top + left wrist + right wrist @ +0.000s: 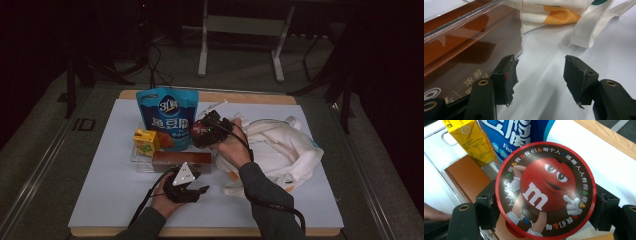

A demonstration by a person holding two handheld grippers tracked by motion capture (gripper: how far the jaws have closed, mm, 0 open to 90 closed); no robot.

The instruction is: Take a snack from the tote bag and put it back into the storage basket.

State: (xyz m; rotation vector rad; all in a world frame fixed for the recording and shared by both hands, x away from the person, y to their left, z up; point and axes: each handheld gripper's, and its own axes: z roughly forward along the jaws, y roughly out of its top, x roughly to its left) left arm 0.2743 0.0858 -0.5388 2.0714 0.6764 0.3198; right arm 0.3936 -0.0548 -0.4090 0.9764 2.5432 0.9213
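Black jaws of the left gripper (199, 190) stood apart, empty, on the white surface (100, 195), just beside the brown box (181, 161). Farther off, the right gripper (544, 202) was clamped on a round M&M's tin (545, 189) (red-rimmed), held before the yellow carton (145, 141) and blue pouch (167, 116).

glossy round tin (545, 190), woven cloth bag (584, 27).
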